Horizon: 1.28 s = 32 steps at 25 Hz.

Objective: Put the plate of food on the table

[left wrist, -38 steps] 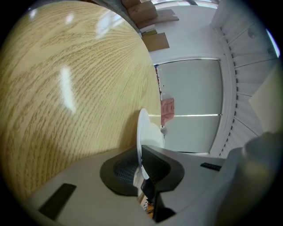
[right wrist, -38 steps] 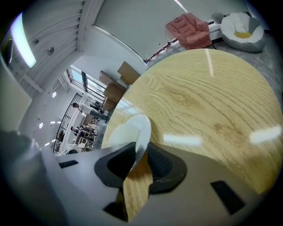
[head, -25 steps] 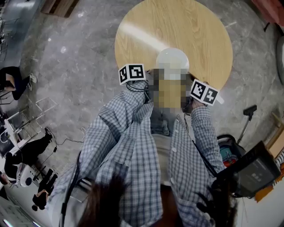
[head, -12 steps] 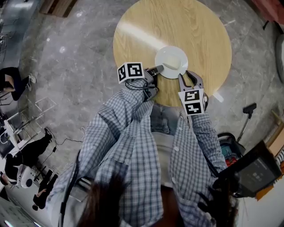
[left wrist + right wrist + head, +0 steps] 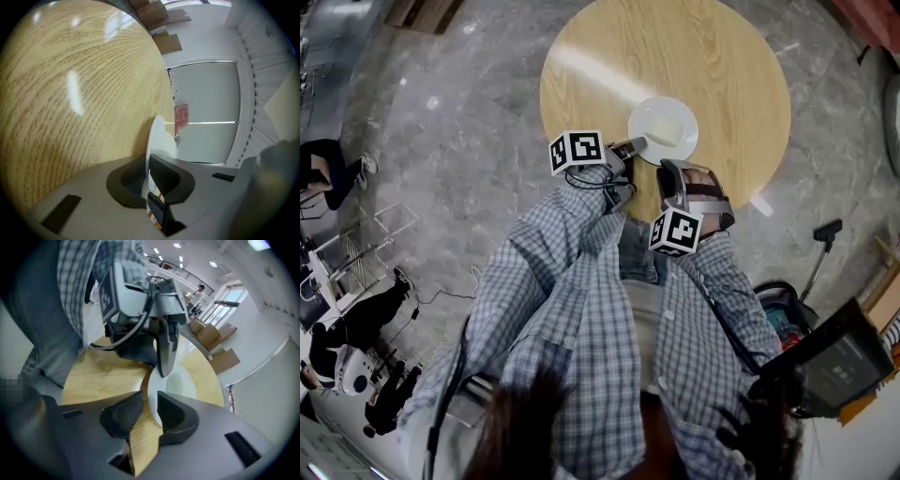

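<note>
Plate [image 5: 663, 129] on round table [image 5: 600, 56]: left gripper [image 5: 635, 145] clamps the plate's rim; right gripper [image 5: 671, 172] just beside the plate, jaws apart, nothing gripped.

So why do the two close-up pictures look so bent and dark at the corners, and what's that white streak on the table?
Left gripper view: a wide-angle lens bulges the table, bends the wall lines, blackens the corners. Right gripper view: same bending and dark corners. Head view: the pale streak is light glaring off the wood.
</note>
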Motion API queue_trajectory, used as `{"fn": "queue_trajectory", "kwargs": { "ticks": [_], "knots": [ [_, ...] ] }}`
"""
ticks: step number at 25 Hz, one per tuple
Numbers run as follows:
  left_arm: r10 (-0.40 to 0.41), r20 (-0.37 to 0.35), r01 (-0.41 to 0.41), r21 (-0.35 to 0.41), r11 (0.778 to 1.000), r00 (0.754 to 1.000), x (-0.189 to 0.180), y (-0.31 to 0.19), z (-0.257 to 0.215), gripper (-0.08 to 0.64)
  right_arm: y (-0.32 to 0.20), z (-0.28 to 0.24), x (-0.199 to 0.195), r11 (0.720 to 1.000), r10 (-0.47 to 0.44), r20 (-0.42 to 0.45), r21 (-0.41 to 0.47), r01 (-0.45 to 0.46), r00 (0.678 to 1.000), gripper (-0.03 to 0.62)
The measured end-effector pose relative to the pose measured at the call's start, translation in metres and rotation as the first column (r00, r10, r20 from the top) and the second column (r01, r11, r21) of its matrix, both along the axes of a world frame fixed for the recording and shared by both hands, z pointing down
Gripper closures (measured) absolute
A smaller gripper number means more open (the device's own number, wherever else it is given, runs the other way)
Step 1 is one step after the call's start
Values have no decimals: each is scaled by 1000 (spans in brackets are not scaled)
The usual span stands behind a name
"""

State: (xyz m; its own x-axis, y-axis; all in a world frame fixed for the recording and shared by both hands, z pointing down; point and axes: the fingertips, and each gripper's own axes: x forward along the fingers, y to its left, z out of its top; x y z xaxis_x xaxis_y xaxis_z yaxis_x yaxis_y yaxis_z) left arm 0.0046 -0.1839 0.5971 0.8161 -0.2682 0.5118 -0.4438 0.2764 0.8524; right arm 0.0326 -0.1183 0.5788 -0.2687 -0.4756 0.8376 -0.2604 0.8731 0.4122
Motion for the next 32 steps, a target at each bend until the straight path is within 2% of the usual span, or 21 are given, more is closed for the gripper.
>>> {"fn": "queue_trajectory", "kwargs": {
  "ticks": [4, 6, 7, 16, 21, 32],
  "knots": [
    [-5, -3, 5, -3, 1000, 1000, 0, 1, 1, 538, -1, 7, 1, 996, -70, -105, 55, 76, 992, 497],
    [-6, -4, 6, -2, 1000, 1000, 1, 1, 0, 538, -1, 9, 2, 994, -77, -128, 65, 86, 989, 546],
    [-6, -5, 6, -2, 1000, 1000, 1, 1, 0, 538, -1, 9, 3, 994, -78, -133, 66, 87, 988, 548],
    [18, -24, -17, 8, 1000, 1000, 5, 0, 0, 538, -3, 10, 6, 997, -29, -149, 60, 39, 988, 551],
    [47, -34, -46, 35, 998, 998, 8, 0, -4, 537, -5, 12, 6, 998, -38, -157, 52, 47, 987, 551],
    [119, -49, -118, 18, 993, 992, 5, 20, -5, 534, -6, 14, 5, 999, -31, -146, 18, 34, 989, 551]
  ]
}}
